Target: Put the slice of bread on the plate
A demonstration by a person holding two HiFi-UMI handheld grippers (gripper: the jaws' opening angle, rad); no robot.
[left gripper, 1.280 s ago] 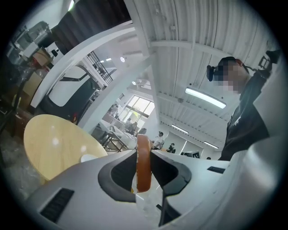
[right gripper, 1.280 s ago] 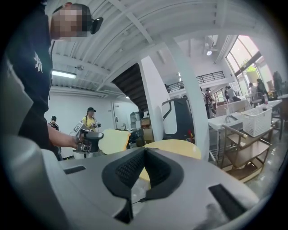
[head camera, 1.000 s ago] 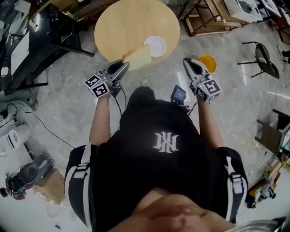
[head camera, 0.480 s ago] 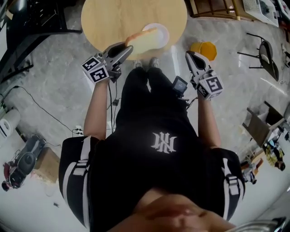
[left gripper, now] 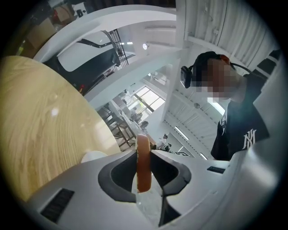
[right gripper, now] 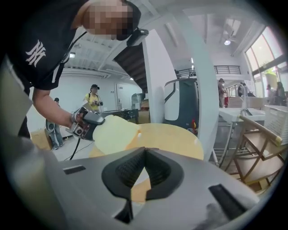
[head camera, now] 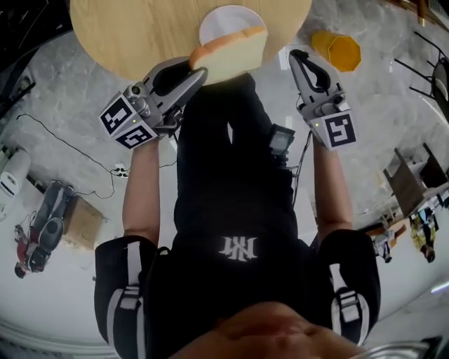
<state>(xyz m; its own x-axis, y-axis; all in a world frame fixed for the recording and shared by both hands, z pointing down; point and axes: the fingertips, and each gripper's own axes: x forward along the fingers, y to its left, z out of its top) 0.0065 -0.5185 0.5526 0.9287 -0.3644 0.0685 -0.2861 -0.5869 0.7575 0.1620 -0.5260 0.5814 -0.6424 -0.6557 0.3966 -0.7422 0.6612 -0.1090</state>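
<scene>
nearest the head camera is the person's black shirt (head camera: 237, 247) with a white interlaced monogram on the chest. this is the only lettering in view, and its letters are too tangled to read for certain. each marker cube (head camera: 126, 123) carries black-and-white squares, not words.

beyond the forearms, the left gripper (head camera: 200, 72) is clenched on the slice of bread (head camera: 231, 56). the right gripper (head camera: 300, 57) is beside it, jaws pressed together with nothing between them.

the head view shows the slice from above: a pale cream face with an orange-brown crust along its far edge. it is held over the near edge of the round wooden table (head camera: 140, 35), overlapping the near rim of the white plate (head camera: 223, 19). whether it touches the plate cannot be told from there.

the left gripper view shows only the crust (left gripper: 143, 164) edge-on, a thin brown band pinched upright between the dark pads, with the wood top (left gripper: 40, 126) to the left.

the right gripper view gives the side look the others lack: the slice (right gripper: 114, 134) is broad and pale yellow and is held in the air above the tabletop (right gripper: 180, 139).

farther off, a yellow-orange eight-sided thing (head camera: 340, 50) lies on the grey floor. only the right gripper view shows the white pillar (right gripper: 164, 85) and a bystander in a yellow top (right gripper: 93, 101).
</scene>
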